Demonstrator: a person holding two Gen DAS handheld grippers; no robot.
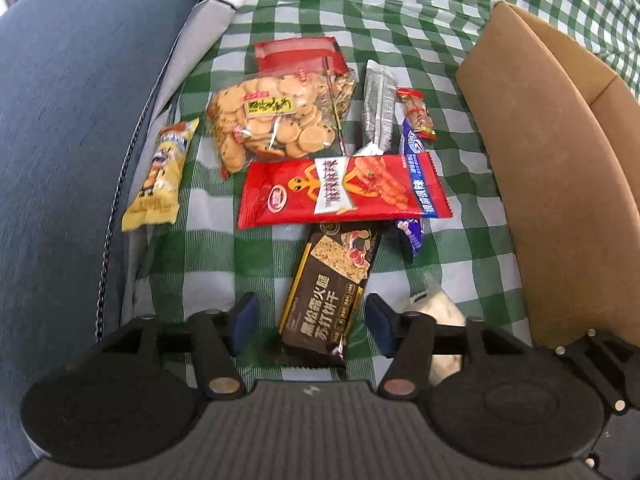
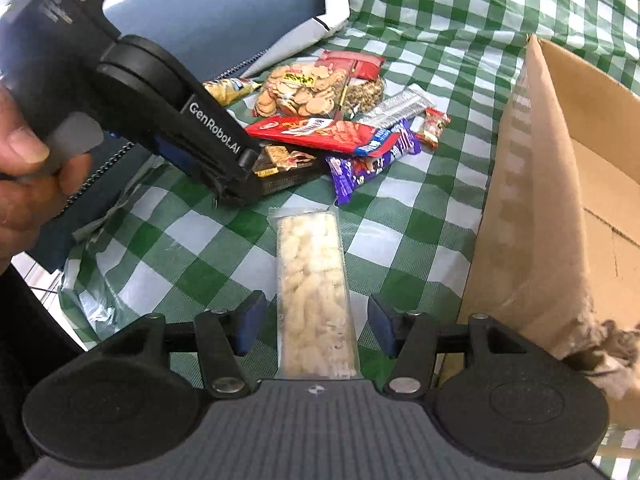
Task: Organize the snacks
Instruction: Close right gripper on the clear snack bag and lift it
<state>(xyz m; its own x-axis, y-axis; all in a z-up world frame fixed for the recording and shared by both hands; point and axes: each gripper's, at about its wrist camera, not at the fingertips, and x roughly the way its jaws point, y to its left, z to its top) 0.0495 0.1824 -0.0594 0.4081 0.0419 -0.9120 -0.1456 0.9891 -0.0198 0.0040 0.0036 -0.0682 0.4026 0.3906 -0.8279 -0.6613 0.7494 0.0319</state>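
A dark brown cracker pack (image 1: 332, 292) lies on the green-checked cloth (image 1: 192, 264), its near end between the blue pads of my left gripper (image 1: 312, 326). Gaps show on both sides, so that gripper is open. In the right wrist view my right gripper (image 2: 316, 328) straddles a clear pack of pale puffed bars (image 2: 312, 288), open, with the pads just clear of its edges. My left gripper (image 2: 242, 176) shows there from the side, tip down over the cracker pack (image 2: 280, 168). The pale pack (image 1: 444, 320) peeks out beside the left gripper's right finger.
Behind lie a red snack pack (image 1: 344, 188), a biscuit bag (image 1: 272, 120), a yellow pack (image 1: 160, 176), a silver pack (image 1: 378, 108), a small red sweet (image 1: 418, 114) and a purple pack (image 1: 412, 232). An open cardboard box (image 2: 560, 200) stands right. A blue cushion (image 1: 60, 120) borders the left. A hand (image 2: 24, 184) holds the left gripper.
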